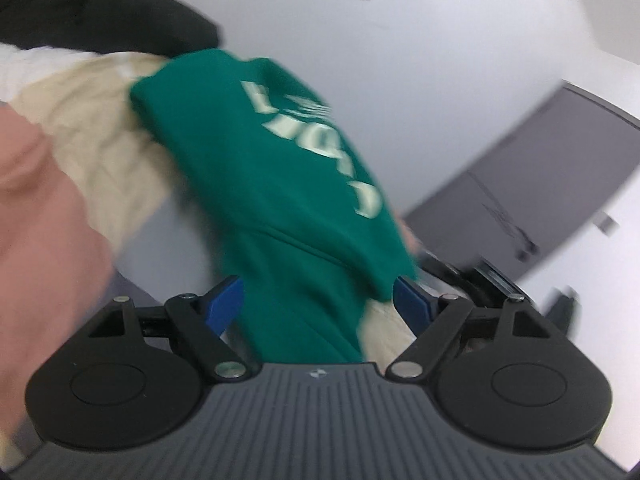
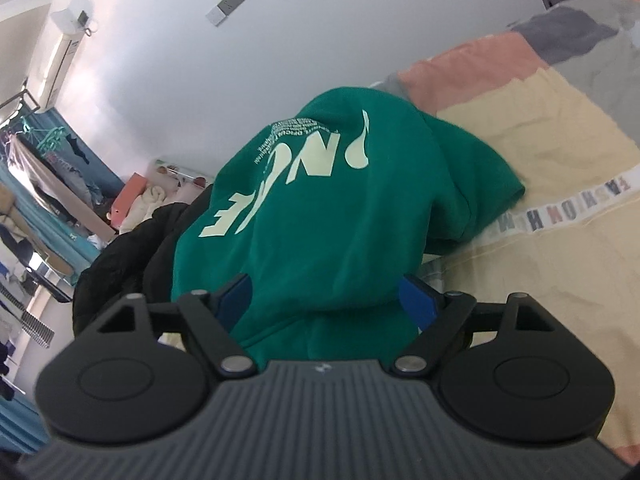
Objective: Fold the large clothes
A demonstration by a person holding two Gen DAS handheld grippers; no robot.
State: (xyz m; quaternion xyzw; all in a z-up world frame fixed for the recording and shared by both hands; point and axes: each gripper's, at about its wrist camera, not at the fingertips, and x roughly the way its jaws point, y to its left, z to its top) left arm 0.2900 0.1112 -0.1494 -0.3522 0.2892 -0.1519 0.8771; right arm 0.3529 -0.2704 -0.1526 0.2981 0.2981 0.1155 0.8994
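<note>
A green sweatshirt [image 1: 280, 168] with pale lettering lies bunched on the cream bed cover [image 1: 100, 128]; this view is blurred. My left gripper [image 1: 318, 300] has its blue fingers [image 1: 224, 306] spread wide, with green cloth loose between them. In the right wrist view the same sweatshirt [image 2: 320, 200] is heaped on the patchwork cover [image 2: 540, 160]. My right gripper [image 2: 326, 300] also stands wide. A fold of the sweatshirt fills the gap between its blue fingers [image 2: 418, 300], and the pads do not pinch it.
A black garment [image 2: 132, 248] lies beside the sweatshirt on the bed. Behind it are a white wall, an air conditioner [image 2: 64, 40] and a rack of hanging clothes [image 2: 40, 152]. A dark panel [image 1: 540, 168] runs along the wall in the left wrist view.
</note>
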